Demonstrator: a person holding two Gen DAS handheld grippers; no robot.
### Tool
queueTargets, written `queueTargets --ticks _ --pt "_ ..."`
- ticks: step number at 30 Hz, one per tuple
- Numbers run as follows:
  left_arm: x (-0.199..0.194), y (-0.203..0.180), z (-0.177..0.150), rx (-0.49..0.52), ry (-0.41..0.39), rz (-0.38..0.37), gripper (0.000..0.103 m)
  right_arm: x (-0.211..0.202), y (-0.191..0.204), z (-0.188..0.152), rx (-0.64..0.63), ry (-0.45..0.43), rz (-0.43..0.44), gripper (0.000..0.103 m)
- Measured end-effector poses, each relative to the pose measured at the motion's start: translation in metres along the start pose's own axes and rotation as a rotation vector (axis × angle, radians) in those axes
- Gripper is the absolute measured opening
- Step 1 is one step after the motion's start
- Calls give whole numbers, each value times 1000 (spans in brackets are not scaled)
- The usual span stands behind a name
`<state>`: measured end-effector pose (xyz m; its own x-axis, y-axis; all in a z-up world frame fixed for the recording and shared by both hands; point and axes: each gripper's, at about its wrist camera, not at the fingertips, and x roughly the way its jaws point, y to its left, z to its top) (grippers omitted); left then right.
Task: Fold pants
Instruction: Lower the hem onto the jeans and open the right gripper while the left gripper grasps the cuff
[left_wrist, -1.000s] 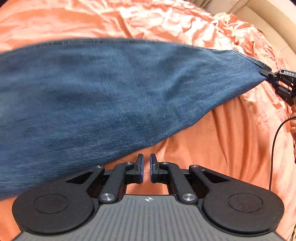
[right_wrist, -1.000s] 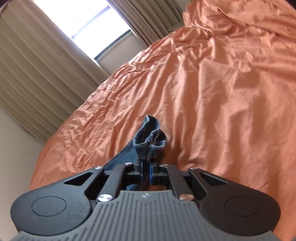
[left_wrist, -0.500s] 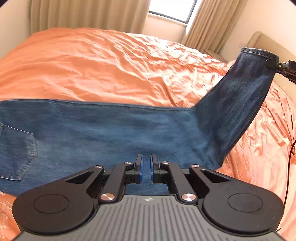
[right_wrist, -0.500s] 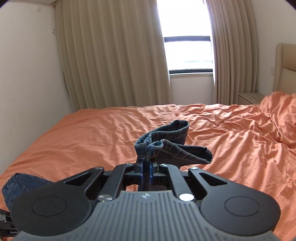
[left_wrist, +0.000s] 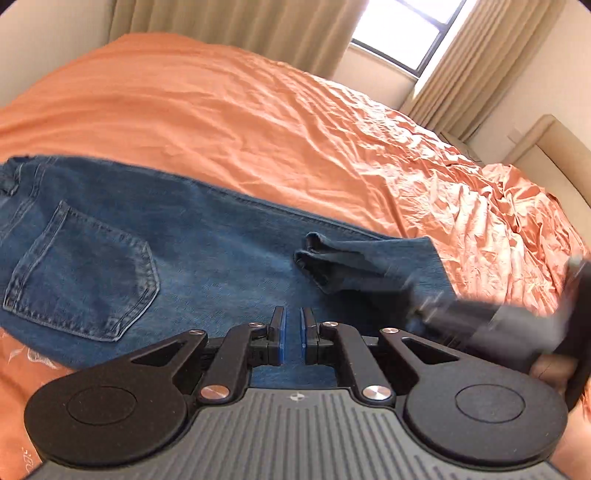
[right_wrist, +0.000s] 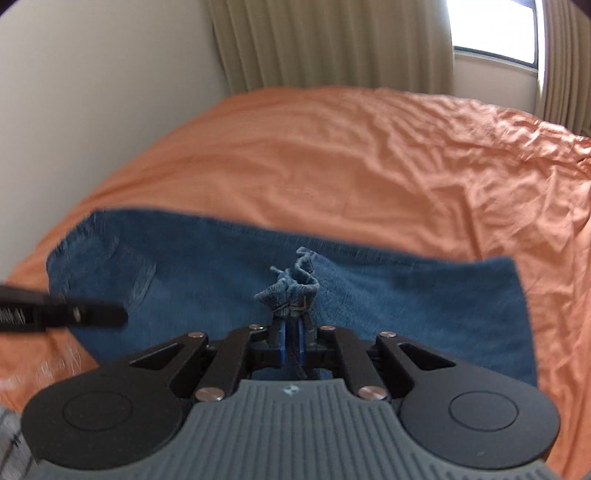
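Note:
Blue jeans (left_wrist: 207, 258) lie flat across the orange bed, back pocket (left_wrist: 85, 280) up at the left. My left gripper (left_wrist: 293, 326) hovers over their near edge. Its jaws are opening, with a narrow gap and nothing between them. My right gripper (right_wrist: 291, 332) is shut on the bunched leg hem (right_wrist: 291, 288) and holds it above the spread denim (right_wrist: 406, 306). In the left wrist view that hem (left_wrist: 332, 266) lies folded back over the leg, and the right gripper behind it is a dark blur. The left gripper's finger (right_wrist: 92, 314) shows blurred at the left of the right wrist view.
The orange bedcover (left_wrist: 258, 122) is wrinkled and bunched toward the headboard (left_wrist: 546, 147) at the right. Beige curtains (right_wrist: 332, 40) and a window (left_wrist: 406, 33) stand behind the bed. A pale wall (right_wrist: 92, 92) runs along its left side.
The right gripper has swung the leg hem from high at the right over and down onto the jeans. The left gripper has drawn back, bringing the pocket and waist into view.

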<state>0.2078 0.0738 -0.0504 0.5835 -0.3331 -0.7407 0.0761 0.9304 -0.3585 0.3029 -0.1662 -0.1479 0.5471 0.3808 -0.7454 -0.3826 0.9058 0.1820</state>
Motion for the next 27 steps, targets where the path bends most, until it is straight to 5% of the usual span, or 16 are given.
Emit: queueTargets --ticks 5,9,12,15,25,27 --pt "5 26 -2 -88 24 -37 36 24 7 -32 -5 62 -2 12" --pt "19 35 4 -173 46 -116 53 15 5 -29 34 69 79 42" --pt "35 36 12 -217 48 -169 62 -3 1 -23 54 44 91 50" --pt "58 34 23 -263 49 -213 62 -23 -15 -22 81 -19 69 63" --pt "154 44 42 -442 113 -220 62 -42 -100 -33 180 -92 -99 63" --pt "159 43 42 -441 108 -224 47 -45 -114 -37 207 -97 -131 63"
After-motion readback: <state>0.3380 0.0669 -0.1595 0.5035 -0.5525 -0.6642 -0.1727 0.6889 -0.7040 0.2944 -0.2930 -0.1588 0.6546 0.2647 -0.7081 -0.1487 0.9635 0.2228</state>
